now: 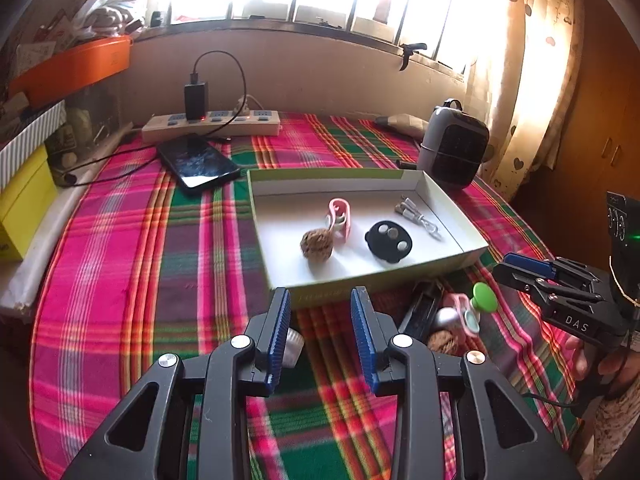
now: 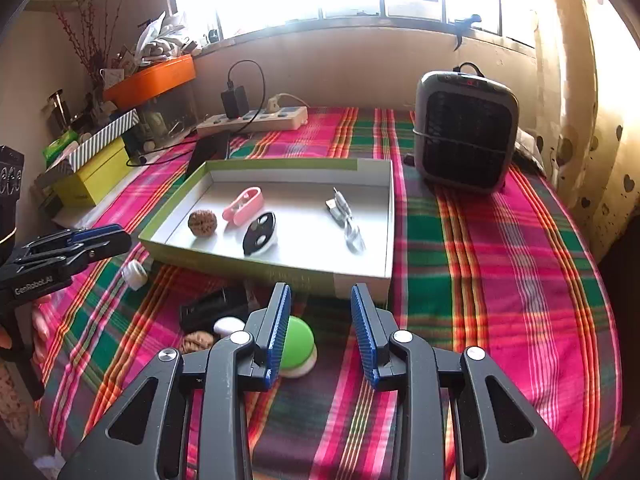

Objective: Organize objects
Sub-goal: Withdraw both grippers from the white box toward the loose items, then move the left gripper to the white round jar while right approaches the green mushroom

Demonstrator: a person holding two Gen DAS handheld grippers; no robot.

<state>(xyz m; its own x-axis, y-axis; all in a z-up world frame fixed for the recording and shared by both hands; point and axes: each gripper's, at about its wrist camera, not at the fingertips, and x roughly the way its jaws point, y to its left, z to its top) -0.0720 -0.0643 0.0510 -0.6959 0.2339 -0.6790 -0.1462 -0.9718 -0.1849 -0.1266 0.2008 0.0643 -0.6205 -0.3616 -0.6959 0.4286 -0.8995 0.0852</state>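
Observation:
A shallow white box (image 1: 460,216) (image 2: 384,208) lies on the plaid cloth. It holds a brown walnut (image 1: 317,244) (image 2: 202,223), a pink clip (image 1: 341,216) (image 2: 243,200), a black disc (image 1: 389,242) (image 2: 259,233) and a white cable (image 1: 420,216) (image 2: 346,222). In front of the box lie a green-topped item (image 1: 485,295) (image 2: 298,343), a black case (image 1: 422,312) (image 2: 214,307), a second walnut (image 1: 442,342) (image 2: 196,342) and a small white cap (image 1: 292,346) (image 2: 135,274). My left gripper (image 1: 320,300) is open and empty just before the box. My right gripper (image 2: 320,298) is open, the green item beside its left finger.
A dark phone (image 1: 198,162) and a power strip (image 1: 212,122) (image 2: 256,118) lie behind the box. A grey heater (image 1: 454,146) (image 2: 466,132) stands at the back right. Yellow and striped boxes (image 1: 24,200) (image 2: 92,168) sit at the left edge.

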